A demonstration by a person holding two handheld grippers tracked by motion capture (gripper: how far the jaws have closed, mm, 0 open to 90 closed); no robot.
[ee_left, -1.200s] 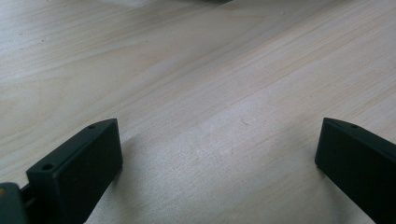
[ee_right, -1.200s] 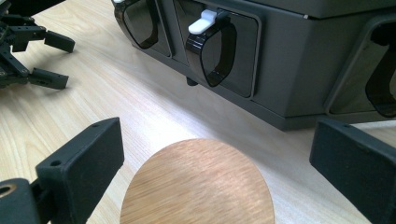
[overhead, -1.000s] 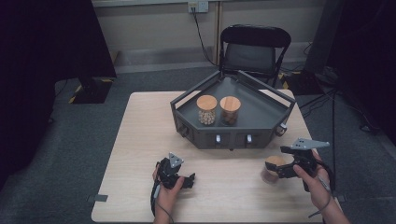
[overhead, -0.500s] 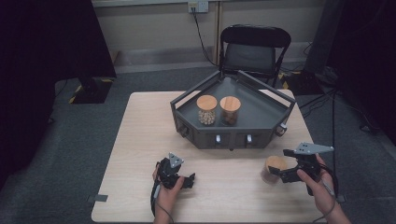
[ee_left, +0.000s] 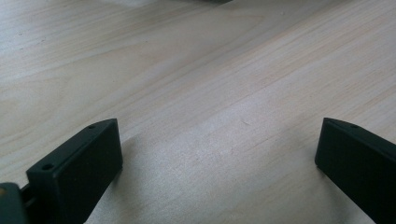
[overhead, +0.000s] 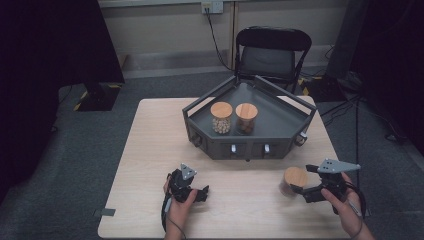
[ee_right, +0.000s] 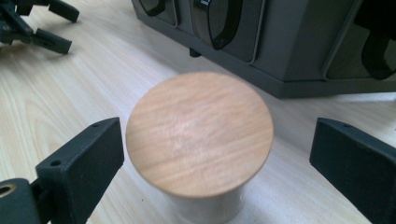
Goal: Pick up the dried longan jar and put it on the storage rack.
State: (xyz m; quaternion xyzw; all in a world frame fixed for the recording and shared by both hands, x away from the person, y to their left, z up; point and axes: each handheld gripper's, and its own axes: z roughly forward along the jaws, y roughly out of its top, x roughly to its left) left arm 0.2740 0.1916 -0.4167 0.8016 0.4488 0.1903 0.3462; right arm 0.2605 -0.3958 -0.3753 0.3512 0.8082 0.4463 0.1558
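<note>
The worktop [overhead: 150, 150] is pale wood with fine grain, the tray [overhead: 280, 131] dark grey, each jar lid [ee_right: 200, 133] warm light-brown wood with streaked grain, and both claws' jaws black.

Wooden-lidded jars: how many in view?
3. Two stand side by side in the grey tray: left jar, right jar. The third jar stands on the table between the right gripper's open jaws.

The table [overhead: 150, 150] is pale wood with a fine straight grain and a smooth, faintly sheened finish. The jar [ee_right: 198, 135] beside the tray [overhead: 280, 127] has a smooth matt wooden lid. The tray looks like dark grey matt plastic; the black jaws look matt too.
</note>
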